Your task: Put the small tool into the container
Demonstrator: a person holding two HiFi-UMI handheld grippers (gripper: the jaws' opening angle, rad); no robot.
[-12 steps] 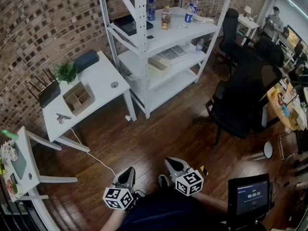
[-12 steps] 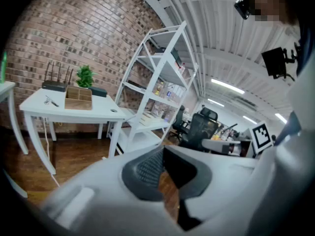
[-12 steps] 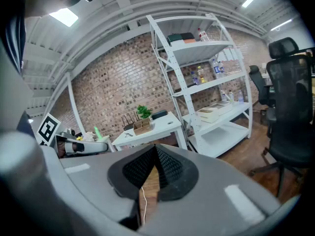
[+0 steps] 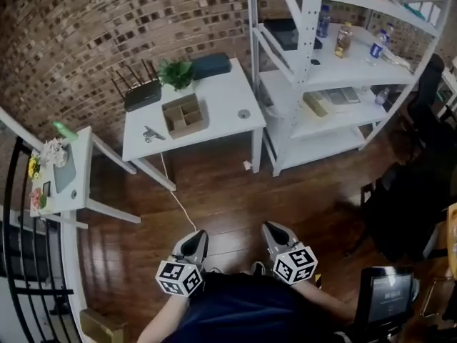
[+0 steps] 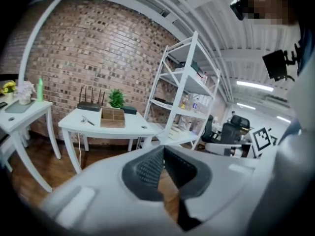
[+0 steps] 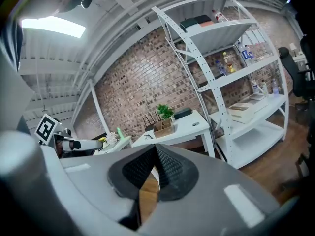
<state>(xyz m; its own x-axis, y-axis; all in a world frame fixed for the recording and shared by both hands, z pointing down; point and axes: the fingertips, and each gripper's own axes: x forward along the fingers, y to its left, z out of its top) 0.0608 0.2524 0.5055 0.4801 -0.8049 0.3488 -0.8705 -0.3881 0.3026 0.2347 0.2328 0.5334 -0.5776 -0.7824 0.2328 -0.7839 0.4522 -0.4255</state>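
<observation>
The small metal tool point(image 4: 150, 133) lies on the white table point(image 4: 221, 98), just left of the wooden compartment box point(image 4: 184, 114). Both are far ahead across the wood floor. My left gripper point(image 4: 193, 243) and right gripper point(image 4: 274, 231) are held low, close to the person's body, both shut with nothing between the jaws. In the left gripper view, beyond that gripper point(image 5: 162, 149), the box point(image 5: 112, 118) and the tool point(image 5: 86, 121) show small on the table point(image 5: 106, 127). In the right gripper view, past that gripper point(image 6: 155, 147), the box point(image 6: 164, 127) stands on the table point(image 6: 189, 127).
A router point(image 4: 143, 93), a potted plant point(image 4: 177, 72), a dark case point(image 4: 211, 65) and a small round disc point(image 4: 244, 113) share the table. A white shelving rack point(image 4: 335, 70) stands to its right, a narrow side table point(image 4: 64, 174) to its left. A cable point(image 4: 175, 199) runs across the floor.
The head view has swung left: the table with box and tool has shifted from the left toward the upper middle, the rack to the right. Both grippers stay low and shut.
</observation>
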